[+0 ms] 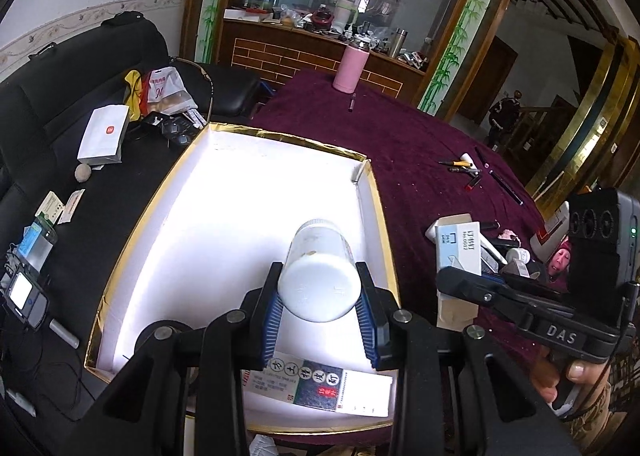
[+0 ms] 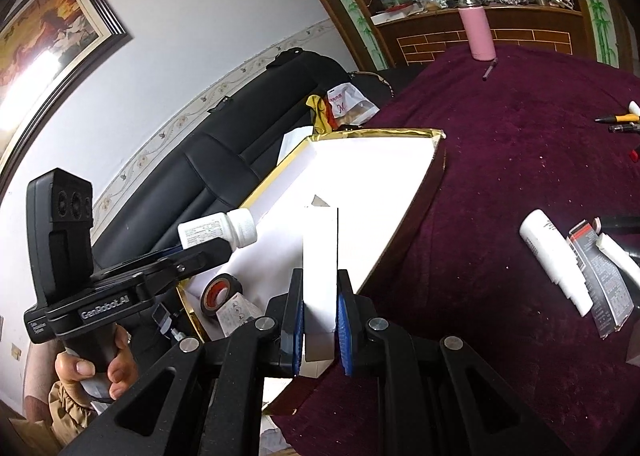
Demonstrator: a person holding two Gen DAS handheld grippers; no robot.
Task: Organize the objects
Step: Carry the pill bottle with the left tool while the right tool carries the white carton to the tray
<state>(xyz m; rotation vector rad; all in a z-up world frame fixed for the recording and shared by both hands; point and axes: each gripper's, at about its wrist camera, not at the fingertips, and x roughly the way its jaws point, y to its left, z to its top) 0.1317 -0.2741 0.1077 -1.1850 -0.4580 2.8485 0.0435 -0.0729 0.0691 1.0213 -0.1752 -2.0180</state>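
My left gripper point(image 1: 319, 269) is shut on a white pill bottle point(image 1: 318, 288), held over the right part of a white tray with a gold rim point(image 1: 288, 138). In the right wrist view the same bottle point(image 2: 216, 230) shows its ribbed cap, with the left gripper point(image 2: 216, 247) in a hand at the left. My right gripper point(image 2: 320, 276) is shut on a slim white box point(image 2: 319, 256), upright at the tray's point(image 2: 380, 134) near right edge. That box point(image 1: 458, 244) and the right gripper point(image 1: 446, 276) sit just right of the tray. A flat printed medicine box point(image 1: 320, 388) lies in the tray's front.
A maroon cloth point(image 2: 500, 176) covers the table, with a pink flask point(image 1: 350, 68), pens point(image 1: 460, 164), a white tube point(image 2: 556, 260) and small packets on the right. A black tape roll point(image 2: 222, 294) lies by the tray's corner. A cluttered black sofa point(image 1: 60, 136) borders the left.
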